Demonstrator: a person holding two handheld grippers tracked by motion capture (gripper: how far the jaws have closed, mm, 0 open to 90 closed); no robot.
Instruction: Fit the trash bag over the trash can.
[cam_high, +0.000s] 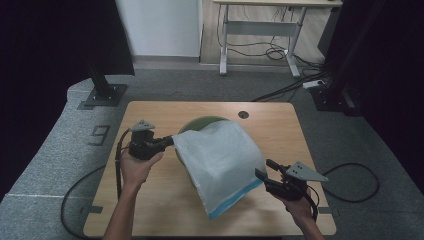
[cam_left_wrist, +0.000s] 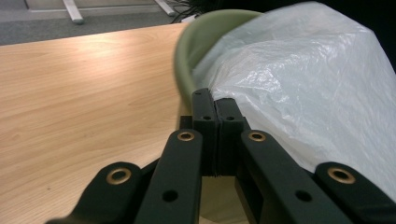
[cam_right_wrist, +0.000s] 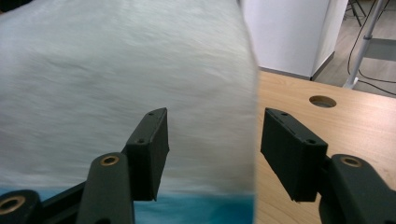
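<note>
Right tool (cam_high: 261, 168) released beside plastic bag (cam_high: 222, 160), left tool (cam_high: 172, 141) clenched on bag's corner, green bowl (cam_high: 200, 122) behind.

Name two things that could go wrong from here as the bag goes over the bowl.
1. The left gripper alone pinches the bag; the thin plastic could slip out or tear.
2. The right gripper is open beside the bag's blue edge, so that side may sag and miss the bowl.

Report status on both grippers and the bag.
Left gripper shut on translucent white plastic bag. Right gripper open beside it. Bag draped over green bowl.
</note>
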